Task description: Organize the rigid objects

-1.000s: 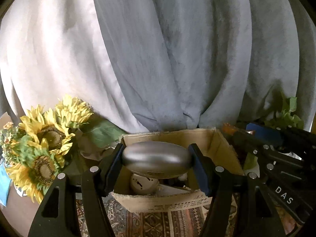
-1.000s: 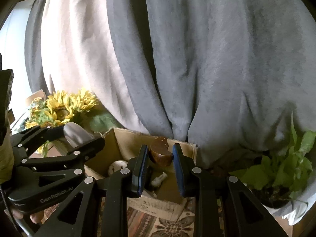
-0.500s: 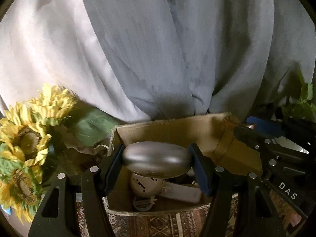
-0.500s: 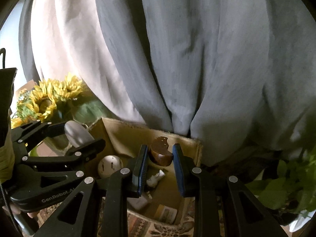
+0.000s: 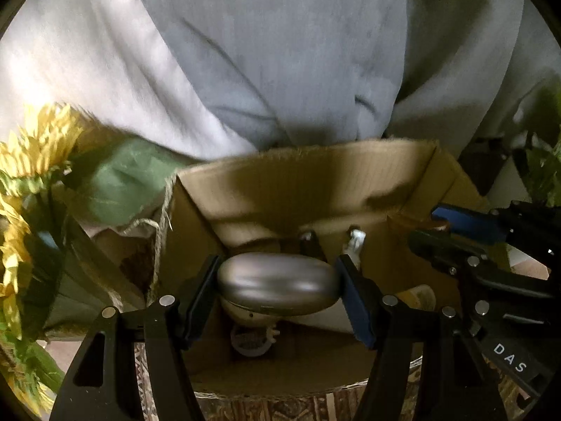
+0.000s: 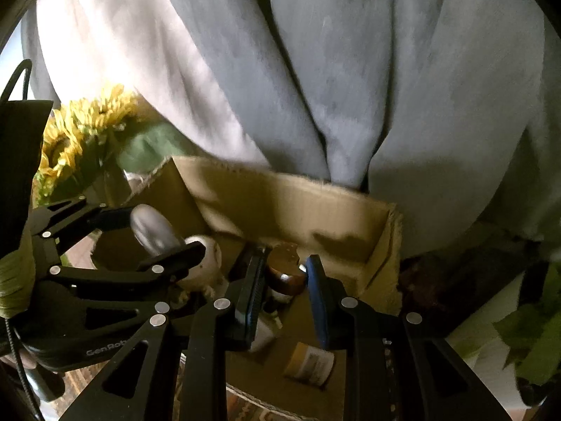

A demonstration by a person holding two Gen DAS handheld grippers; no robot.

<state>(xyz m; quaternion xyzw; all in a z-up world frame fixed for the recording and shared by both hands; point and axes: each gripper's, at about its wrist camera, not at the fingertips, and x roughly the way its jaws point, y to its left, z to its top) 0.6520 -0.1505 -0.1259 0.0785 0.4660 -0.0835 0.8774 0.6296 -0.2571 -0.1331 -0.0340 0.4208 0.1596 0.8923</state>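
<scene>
The left gripper (image 5: pixel 277 286) clamps a silver case (image 5: pixel 277 284) and the right gripper (image 6: pixel 284 273) pinches a brown wooden piece (image 6: pixel 285 277), both above the cardboard box (image 5: pixel 315 182), where a white ball (image 6: pixel 207 263) and a small jar (image 6: pixel 310 363) already lie; sunflowers (image 5: pixel 31 161) crowd its left side.

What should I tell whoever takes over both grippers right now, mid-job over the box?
Left gripper: shut on the silver oval case, held over the left part of the cardboard box.
Right gripper: shut on the small brown wooden piece, over the middle of the same box.
Already in the box: a round cream-coloured thing, a small jar with a yellowish label, and a few pale bits too dim to name.
Done: both items picked up and brought above the box.
Left: lower each, open the jaws to release, then withdraw. Mind the sunflowers beside the box's left wall.
</scene>
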